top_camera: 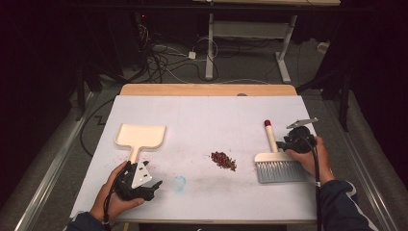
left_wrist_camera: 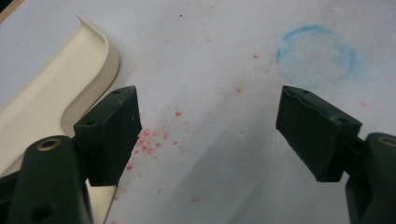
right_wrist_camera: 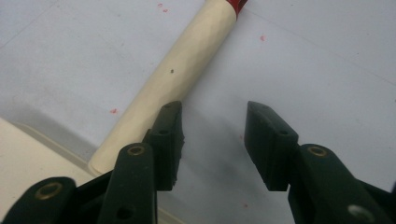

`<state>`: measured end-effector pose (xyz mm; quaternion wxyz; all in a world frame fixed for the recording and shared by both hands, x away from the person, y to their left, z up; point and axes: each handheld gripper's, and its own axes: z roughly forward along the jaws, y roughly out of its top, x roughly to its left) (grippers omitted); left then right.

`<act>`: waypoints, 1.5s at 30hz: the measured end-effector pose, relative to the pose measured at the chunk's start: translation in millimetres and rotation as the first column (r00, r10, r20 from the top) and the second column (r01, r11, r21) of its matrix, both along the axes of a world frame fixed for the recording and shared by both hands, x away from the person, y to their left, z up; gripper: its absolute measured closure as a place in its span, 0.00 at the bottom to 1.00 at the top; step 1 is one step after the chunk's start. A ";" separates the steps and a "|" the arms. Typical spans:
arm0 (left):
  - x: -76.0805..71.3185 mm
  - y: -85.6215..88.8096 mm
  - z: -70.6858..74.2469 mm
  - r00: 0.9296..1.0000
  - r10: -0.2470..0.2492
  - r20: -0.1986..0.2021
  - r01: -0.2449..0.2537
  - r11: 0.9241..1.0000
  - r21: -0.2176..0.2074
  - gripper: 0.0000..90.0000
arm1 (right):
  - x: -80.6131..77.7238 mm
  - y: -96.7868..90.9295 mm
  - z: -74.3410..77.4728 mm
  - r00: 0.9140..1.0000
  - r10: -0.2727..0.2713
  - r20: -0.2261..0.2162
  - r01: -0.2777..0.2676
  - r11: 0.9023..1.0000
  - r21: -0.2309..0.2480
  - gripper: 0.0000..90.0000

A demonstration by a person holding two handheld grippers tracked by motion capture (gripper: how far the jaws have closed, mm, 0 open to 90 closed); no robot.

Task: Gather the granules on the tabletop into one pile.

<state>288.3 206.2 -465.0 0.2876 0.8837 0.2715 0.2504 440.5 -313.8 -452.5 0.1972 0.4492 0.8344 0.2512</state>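
On the white worktop [top_camera: 202,187] lie a cream dustpan [top_camera: 141,137], a small heap of reddish crumbs [top_camera: 223,160] and a hand brush [top_camera: 276,161] with a cream handle, a red tip and grey bristles. The dustpan sits at the left, its handle pointing toward the person; the crumbs lie near the middle, between dustpan and brush and apart from both. The brush lies at the right with its bristles toward the person and its red tip away. The right gripper [top_camera: 288,144] is held in the person's right hand [top_camera: 310,159] just beside the brush handle, close to where it joins the brush head. In the right gripper view its 2 black jaws stand at a narrow gap with bare worktop between them; the brush handle [right_wrist_camera: 180,77] lies outside the gap, against the outer side of the left-hand jaw, so nothing is gripped. The left gripper [top_camera: 131,179] rests in the left hand [top_camera: 113,197] near the front edge, just by the end of the dustpan handle. In the left gripper view its jaws stand wide apart over bare worktop dotted with red specks, the dustpan's rim [left_wrist_camera: 100,51] lies to the left of them, and a faint blue ring [left_wrist_camera: 316,57] is marked on the surface beyond.
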 end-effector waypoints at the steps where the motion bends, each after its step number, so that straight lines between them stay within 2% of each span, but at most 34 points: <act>1: 0.0 0.1 0.2 1.000 0.001 0.001 -0.001 1.000 0.000 0.24 | -0.1 -0.8 0.5 1.000 -0.007 0.005 0.007 1.000 0.005 0.62; 3: 0.3 0.3 0.4 1.000 0.003 0.001 -0.003 1.000 0.000 0.24 | -1.2 -2.3 3.5 0.999 -0.015 0.031 0.015 1.000 0.012 0.60; 5: 0.6 0.0 0.2 1.000 0.007 0.001 -0.007 1.000 -0.006 0.24 | -2.6 -2.9 8.4 0.998 -0.017 0.067 0.015 0.999 0.041 0.56; 8: 0.6 -0.7 0.4 1.000 0.008 0.003 -0.008 1.000 -0.009 0.24 | -7.1 -0.7 19.1 0.989 -0.004 0.147 -0.010 0.995 0.094 0.51; 12: 0.3 -1.1 0.6 1.000 0.009 0.005 -0.009 1.000 -0.010 0.24 | -13.1 6.9 32.2 0.972 0.014 0.235 -0.062 0.978 0.199 0.46; 16: 0.1 -0.4 0.8 1.000 0.011 0.007 -0.011 1.000 -0.010 0.24 | -19.1 17.0 42.8 0.951 0.031 0.307 -0.101 0.971 0.215 0.42; 18: 0.0 0.3 1.1 1.000 0.011 0.010 -0.011 1.000 -0.012 0.24 | -22.2 20.0 48.0 0.940 0.023 0.341 -0.105 0.968 0.226 0.41; 20: -0.1 0.9 1.6 1.000 0.013 0.012 -0.013 1.000 -0.013 0.24 | -26.7 22.4 52.7 0.932 0.012 0.362 -0.103 0.966 0.235 0.38; 26: 0.6 1.2 2.5 1.000 0.017 0.018 -0.017 1.000 -0.020 0.24 | -46.3 25.2 62.5 0.900 0.026 0.435 -0.143 0.960 0.239 0.32; 27: 0.8 1.3 2.8 1.000 0.016 0.018 -0.016 1.000 -0.020 0.24 | -50.1 25.5 63.3 0.900 0.026 0.435 -0.146 0.959 0.245 0.30; 31: 1.5 0.8 3.7 1.000 0.017 0.023 -0.016 1.000 -0.023 0.24 | -63.8 27.1 66.6 0.880 0.034 0.474 -0.154 0.964 0.217 0.27; 35: 2.2 0.9 4.4 0.999 0.017 0.028 -0.016 0.999 -0.031 0.23 | -78.3 29.1 66.2 0.861 0.058 0.505 -0.184 0.962 0.203 0.26; 36: 2.3 0.9 4.6 0.999 0.017 0.029 -0.016 0.999 -0.032 0.23 | -81.8 30.0 65.4 0.859 0.065 0.507 -0.190 0.962 0.197 0.25; 39: 2.7 0.8 4.8 0.999 0.018 0.028 -0.017 0.999 -0.034 0.23 | -92.7 32.8 61.7 0.842 0.079 0.533 -0.194 0.968 0.162 0.25; 42: 3.1 -0.1 5.0 0.999 0.014 0.030 -0.013 0.999 -0.035 0.23 | -102.6 34.7 57.7 0.834 0.100 0.543 -0.210 0.967 0.146 0.25; 45: 3.5 -0.7 5.2 0.999 0.009 0.032 -0.008 0.999 -0.031 0.23 | -111.3 35.1 53.9 0.825 0.112 0.554 -0.211 0.970 0.119 0.25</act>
